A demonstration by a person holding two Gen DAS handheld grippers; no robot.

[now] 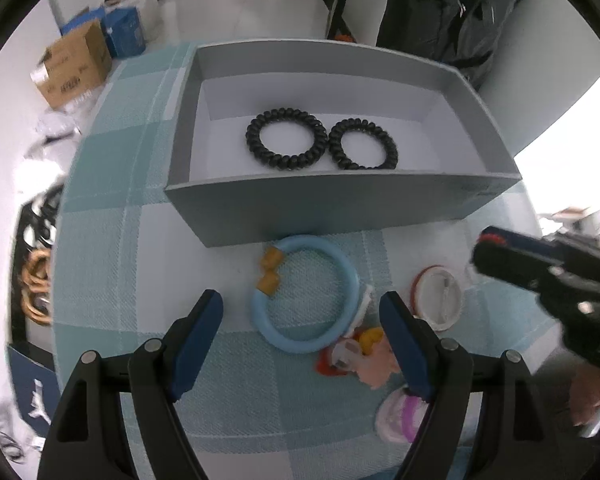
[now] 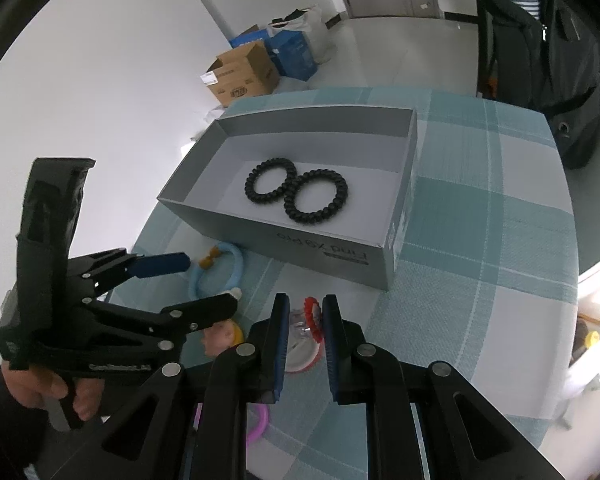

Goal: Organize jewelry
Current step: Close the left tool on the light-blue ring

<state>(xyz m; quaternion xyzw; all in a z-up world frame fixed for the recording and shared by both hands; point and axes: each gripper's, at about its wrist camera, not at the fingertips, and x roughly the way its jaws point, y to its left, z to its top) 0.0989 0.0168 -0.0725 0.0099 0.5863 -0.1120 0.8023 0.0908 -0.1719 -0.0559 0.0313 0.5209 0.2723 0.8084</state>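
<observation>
Left wrist view shows the left gripper [image 1: 302, 312] spread wide above a blue ring [image 1: 342, 268] lying just in front of the grey box [image 1: 340, 208], which holds two black coil bands [image 1: 286, 140]. Right gripper [image 2: 305, 312] seems to pinch a red ring [image 2: 311, 312], though the grip is partly hidden.

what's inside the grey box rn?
Inside the grey box: two black spiral hair ties lying flat on the white floor, side by side and touching. Nothing else shows. In both views the near wall hides a strip of floor behind it.
</observation>
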